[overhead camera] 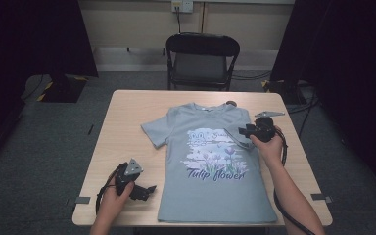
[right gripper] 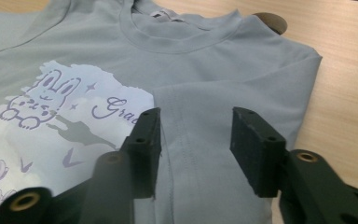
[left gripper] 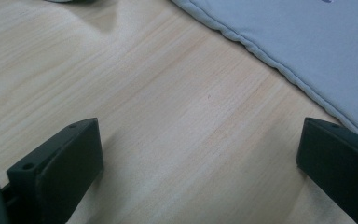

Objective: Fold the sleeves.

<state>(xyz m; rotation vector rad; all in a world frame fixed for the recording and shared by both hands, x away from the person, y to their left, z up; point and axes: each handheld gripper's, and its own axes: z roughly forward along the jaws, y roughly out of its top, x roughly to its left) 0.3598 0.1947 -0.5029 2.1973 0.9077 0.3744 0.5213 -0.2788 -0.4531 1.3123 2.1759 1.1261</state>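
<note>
A light grey-blue T-shirt [overhead camera: 210,166] with a rabbit and "Tulip flower" print lies face up on the wooden table [overhead camera: 127,127]. Its right sleeve [right gripper: 200,102] is folded inward over the chest, while the left sleeve [overhead camera: 154,132] lies spread out. My right gripper [right gripper: 196,140] is open, its jaws straddling the folded sleeve's edge without pressing on it; in the high view it [overhead camera: 243,132] hovers at the shirt's right shoulder. My left gripper [left gripper: 200,149] stands wide open over bare wood, just beside the shirt's edge [left gripper: 270,56], near the table's front left [overhead camera: 147,190].
A black folding chair [overhead camera: 201,58] stands behind the table's far edge. A small dark round object [right gripper: 270,21] lies just past the shirt's collar. Bare wood stretches to the left of the shirt. Cables trail from both grippers off the front edge.
</note>
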